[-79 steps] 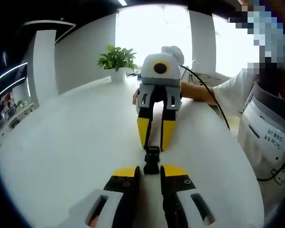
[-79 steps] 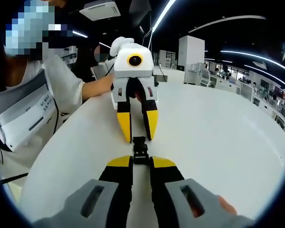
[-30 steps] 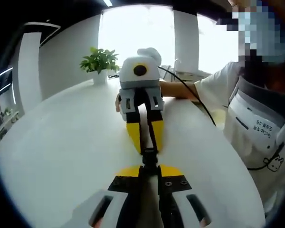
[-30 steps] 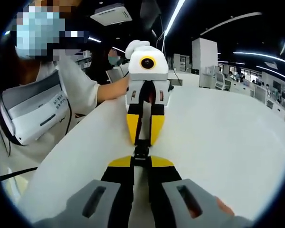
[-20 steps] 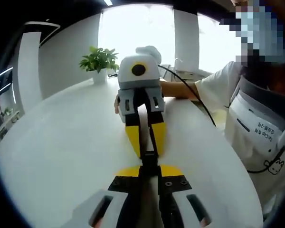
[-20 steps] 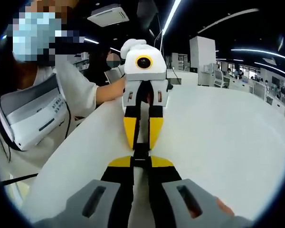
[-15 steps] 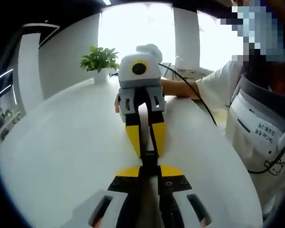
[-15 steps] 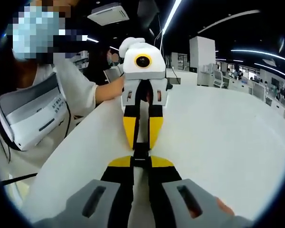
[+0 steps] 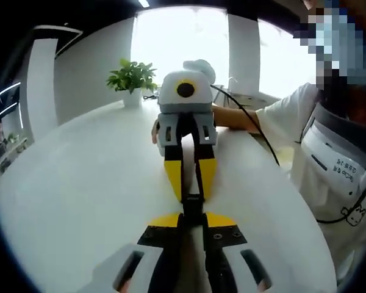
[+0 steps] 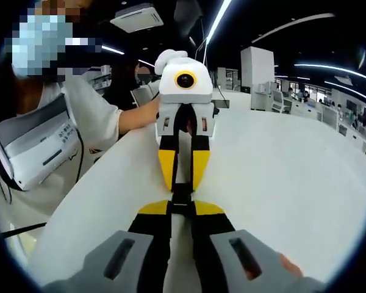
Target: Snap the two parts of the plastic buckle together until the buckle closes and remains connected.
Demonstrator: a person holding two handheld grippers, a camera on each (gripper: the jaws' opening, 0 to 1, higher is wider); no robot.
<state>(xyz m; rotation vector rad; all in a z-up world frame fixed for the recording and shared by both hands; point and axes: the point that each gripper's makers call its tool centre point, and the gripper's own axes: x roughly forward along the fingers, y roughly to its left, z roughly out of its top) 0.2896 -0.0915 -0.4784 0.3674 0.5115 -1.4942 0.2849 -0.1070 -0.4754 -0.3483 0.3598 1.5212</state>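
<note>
White round worktop (image 9: 79,183), buckle held over its middle between two facing grippers.

Over the worktop's middle the black buckle (image 9: 193,204) is pinched from both ends: the left gripper (image 9: 193,221) has its jaws pressed onto the near end, and the right gripper (image 10: 182,210) is likewise closed on its own end. Whether the two halves are fully latched cannot be told. A potted plant (image 9: 132,82) is noted at the far edge. A person's sleeve (image 10: 88,116) is seen at the worktop's side.
</note>
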